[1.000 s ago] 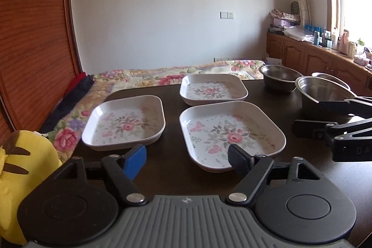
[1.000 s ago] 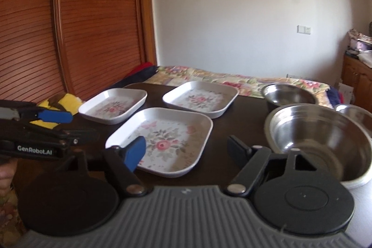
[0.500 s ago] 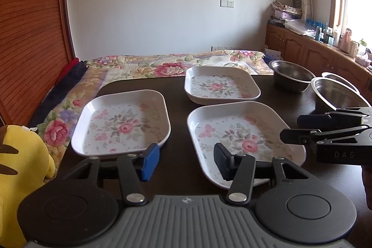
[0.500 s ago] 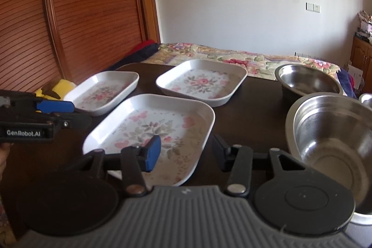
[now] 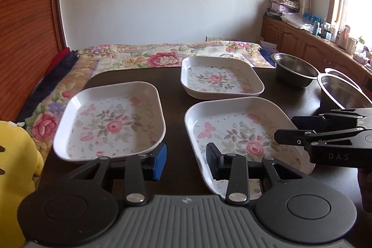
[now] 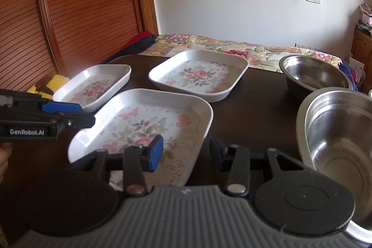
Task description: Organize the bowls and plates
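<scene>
Three white floral plates lie on the dark table (image 5: 174, 85): a left plate (image 5: 111, 122), a far plate (image 5: 220, 80) and a near plate (image 5: 241, 134). Two steel bowls stand at the right, one farther back (image 5: 295, 69) and one closer (image 5: 341, 92). My left gripper (image 5: 186, 160) is open and holds nothing, its gap over the bare strip between the left and near plates. My right gripper (image 6: 186, 152) is open too, low at the near plate (image 6: 144, 127). That plate's right rim shows in the gap, and contact is unclear. The closer bowl (image 6: 341, 129) sits just right of it.
A yellow plush toy (image 5: 14, 166) sits off the table's left edge. A floral bedspread (image 5: 162, 55) lies beyond the far edge and a slatted wooden door (image 6: 69, 15) rises on the left. Cluttered cabinets (image 5: 313, 43) line the right wall. A third bowl's rim (image 5: 337, 72) shows behind.
Both grippers have come forward and lower toward the plates. The fingers of each have narrowed to about half their earlier gap.
</scene>
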{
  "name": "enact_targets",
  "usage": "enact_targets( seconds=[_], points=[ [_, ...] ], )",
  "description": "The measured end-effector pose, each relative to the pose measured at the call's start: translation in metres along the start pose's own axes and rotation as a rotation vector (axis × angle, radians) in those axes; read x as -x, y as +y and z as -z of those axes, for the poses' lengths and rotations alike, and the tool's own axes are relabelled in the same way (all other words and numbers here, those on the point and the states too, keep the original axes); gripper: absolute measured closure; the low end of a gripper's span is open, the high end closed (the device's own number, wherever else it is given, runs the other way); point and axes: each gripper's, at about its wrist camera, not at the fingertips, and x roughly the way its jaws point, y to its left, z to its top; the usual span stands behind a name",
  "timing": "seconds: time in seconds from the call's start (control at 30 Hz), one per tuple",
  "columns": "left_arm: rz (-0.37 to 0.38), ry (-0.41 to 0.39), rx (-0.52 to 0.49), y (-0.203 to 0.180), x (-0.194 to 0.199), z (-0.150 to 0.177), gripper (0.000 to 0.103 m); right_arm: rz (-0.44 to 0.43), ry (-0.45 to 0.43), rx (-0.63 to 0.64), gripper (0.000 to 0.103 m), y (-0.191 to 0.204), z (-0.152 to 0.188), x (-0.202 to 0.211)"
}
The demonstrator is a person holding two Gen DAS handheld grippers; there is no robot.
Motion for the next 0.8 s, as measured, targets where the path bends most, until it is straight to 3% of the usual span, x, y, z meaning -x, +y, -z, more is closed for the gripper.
enact_targets(
  seconds=[0.57, 0.73, 0.8],
  points=[
    [0.049, 0.051, 0.001, -0.004, -0.018, 0.000, 0.074, -0.021, 0.027, -0.030, 0.077, -0.006, 0.002, -0.007],
    [0.057, 0.059, 0.018, 0.000, -0.020, 0.003, 0.079, -0.028, 0.024, -0.044, 0.082, -0.009, 0.003, -0.007],
    [0.064, 0.058, 0.023, 0.000, -0.020, 0.003, 0.086, -0.029, 0.023, -0.047, 0.082, -0.009, 0.003, -0.007]
  ],
)
